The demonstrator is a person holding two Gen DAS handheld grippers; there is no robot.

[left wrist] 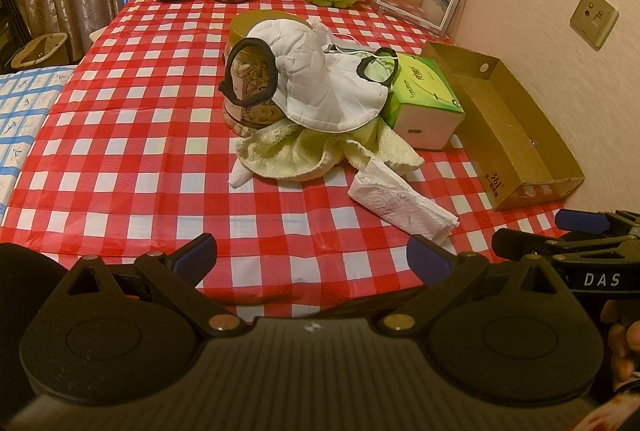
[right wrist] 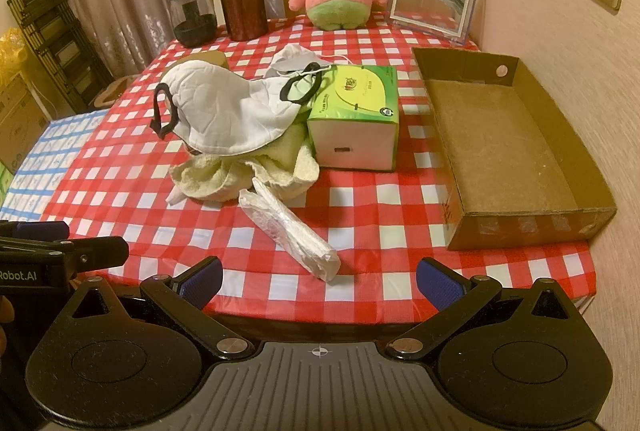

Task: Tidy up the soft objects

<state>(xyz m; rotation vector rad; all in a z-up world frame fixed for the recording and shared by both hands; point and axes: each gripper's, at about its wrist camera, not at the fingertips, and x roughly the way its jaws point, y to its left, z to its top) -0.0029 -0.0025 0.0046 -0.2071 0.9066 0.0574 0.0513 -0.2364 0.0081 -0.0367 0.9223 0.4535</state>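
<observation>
Both of your hand-held grippers are released and carry nothing: the left hand-held gripper (left wrist: pixel 312 257) and the right hand-held gripper (right wrist: pixel 319 277) hover side by side over the near edge of the desk (right wrist: pixel 372 191) with its red-and-white checked cloth, fingers spread wide. The soft things lie in a heap around the middle of the desk: a white quilted cloth cap with black elastic loops (right wrist: pixel 228 111) draped over a round gold-lidded jar (left wrist: pixel 248 99), a crumpled pale yellow towel (right wrist: pixel 240 171) beneath it, and a folded white paper tissue (right wrist: pixel 288 231) lying nearest you, touching the towel's front. The open brown cardboard tray (right wrist: pixel 504 147) along the right edge looks like the likely place for them, though that is only a judgement. Start with the tissue, since it is closest to the right hand-held gripper and nothing lies on it; pinch it across its narrow width, near the middle, so that it does not unfold. Lift the cap straight up off the jar so that the loops do not drag it over. Hard to read: what the white stringed item (right wrist: pixel 296 61) behind the green tissue box (right wrist: pixel 356 115) is, how much of the towel is pinned under the cap, and whether the white scrap (left wrist: pixel 240 175) under the towel's left side is a second tissue.
</observation>
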